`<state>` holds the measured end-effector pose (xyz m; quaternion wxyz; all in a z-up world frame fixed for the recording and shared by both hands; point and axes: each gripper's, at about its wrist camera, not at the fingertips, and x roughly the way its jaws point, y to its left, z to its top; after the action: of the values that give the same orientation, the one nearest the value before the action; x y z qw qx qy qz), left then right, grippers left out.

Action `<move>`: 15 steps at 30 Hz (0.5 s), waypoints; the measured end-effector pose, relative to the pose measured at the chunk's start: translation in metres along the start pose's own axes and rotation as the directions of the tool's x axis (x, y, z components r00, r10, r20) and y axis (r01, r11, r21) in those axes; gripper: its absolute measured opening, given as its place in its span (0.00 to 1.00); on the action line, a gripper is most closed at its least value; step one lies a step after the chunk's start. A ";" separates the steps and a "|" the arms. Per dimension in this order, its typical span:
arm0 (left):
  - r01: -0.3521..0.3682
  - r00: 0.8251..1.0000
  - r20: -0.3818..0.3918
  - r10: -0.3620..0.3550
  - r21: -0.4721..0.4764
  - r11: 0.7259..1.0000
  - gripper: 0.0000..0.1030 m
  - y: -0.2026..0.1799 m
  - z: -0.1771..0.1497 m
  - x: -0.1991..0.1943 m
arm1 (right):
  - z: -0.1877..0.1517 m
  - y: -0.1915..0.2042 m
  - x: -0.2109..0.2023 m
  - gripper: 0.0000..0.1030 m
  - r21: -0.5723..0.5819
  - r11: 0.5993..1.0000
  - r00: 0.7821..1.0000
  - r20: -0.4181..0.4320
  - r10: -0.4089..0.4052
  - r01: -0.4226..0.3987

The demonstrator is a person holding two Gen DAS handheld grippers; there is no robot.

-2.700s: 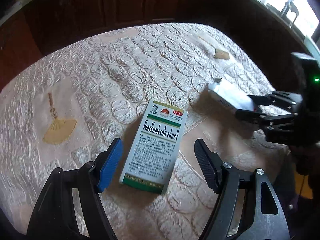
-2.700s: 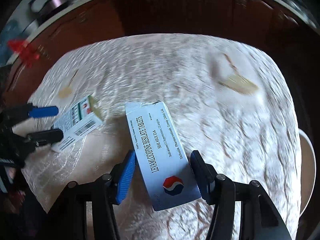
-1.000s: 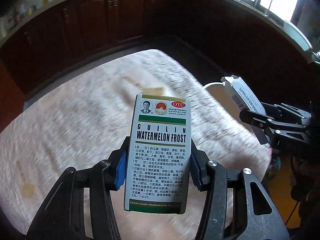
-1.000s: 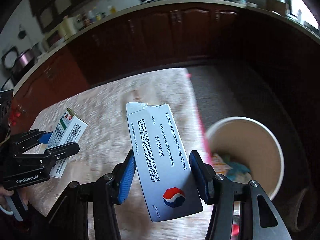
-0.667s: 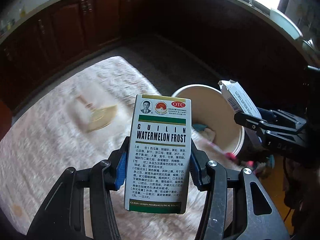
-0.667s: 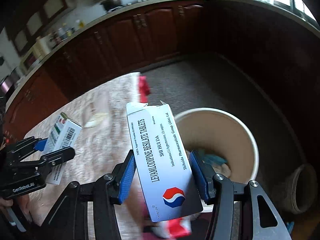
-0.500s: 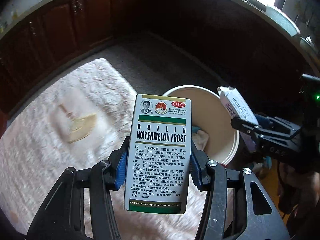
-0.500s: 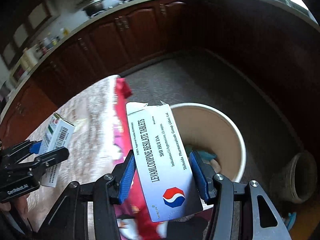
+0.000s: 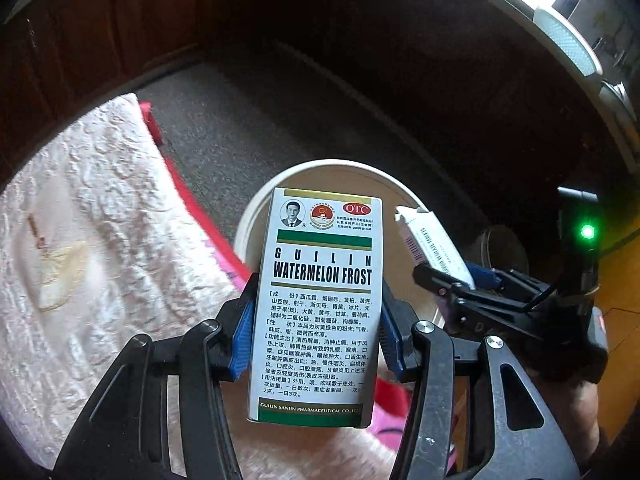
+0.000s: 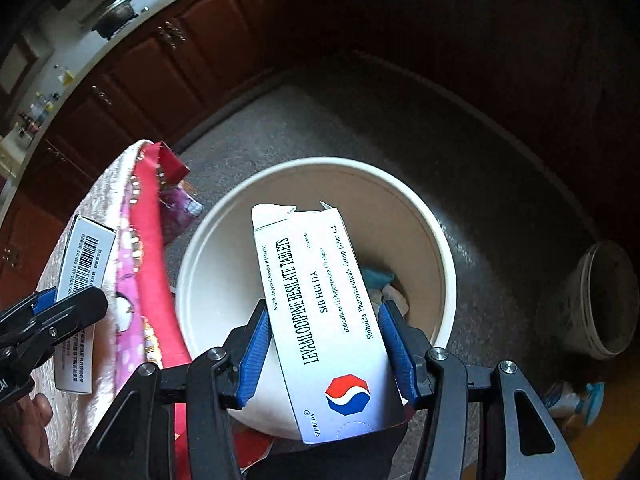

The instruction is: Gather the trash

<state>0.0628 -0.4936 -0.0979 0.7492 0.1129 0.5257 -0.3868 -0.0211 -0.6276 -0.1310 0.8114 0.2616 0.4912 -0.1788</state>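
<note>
My left gripper (image 9: 316, 320) is shut on a white and green Watermelon Frost medicine box (image 9: 320, 300), held upright just in front of a white bucket (image 9: 256, 216) on the floor. My right gripper (image 10: 324, 328) is shut on a white Levamlodipine tablet box (image 10: 316, 304) with a torn top flap, held over the white bucket (image 10: 444, 264), which has crumpled trash inside. Each gripper also shows in the other's view: the right gripper (image 9: 444, 280) with the tablet box (image 9: 432, 244), the left gripper (image 10: 60, 308) with the Watermelon Frost box (image 10: 82, 280).
A table with a cream quilted cloth (image 9: 80, 240) and a pink and red cloth (image 10: 140, 264) under it ends beside the bucket. Grey floor (image 10: 400, 128) and dark wooden cabinets (image 10: 200, 32) lie beyond. A small dirty pot (image 10: 608, 300) stands right of the bucket.
Both grippers have carried their boxes off the table, to the right and downward, until the white bucket came under them. The grips on both boxes look unchanged.
</note>
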 end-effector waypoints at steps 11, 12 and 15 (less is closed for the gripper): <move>0.014 1.000 -0.007 -0.015 -0.019 1.000 0.68 -0.001 0.000 0.012 | -0.005 -0.021 0.008 0.65 0.080 0.997 1.000 -0.011 0.003 -0.002; 0.011 1.000 -0.003 -0.011 -0.019 1.000 0.68 -0.001 -0.002 0.010 | -0.006 -0.022 0.006 0.65 0.087 0.996 1.000 -0.009 0.005 -0.005; -0.012 1.000 0.021 0.012 -0.009 1.000 0.68 0.000 -0.010 -0.002 | -0.011 -0.020 0.003 0.65 0.095 0.996 1.000 0.004 -0.001 0.001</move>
<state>0.0554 -0.4870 -0.1000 0.7573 0.1086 0.5191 -0.3811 -0.0381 -0.6373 -0.1431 0.7989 0.2993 0.4807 -0.2027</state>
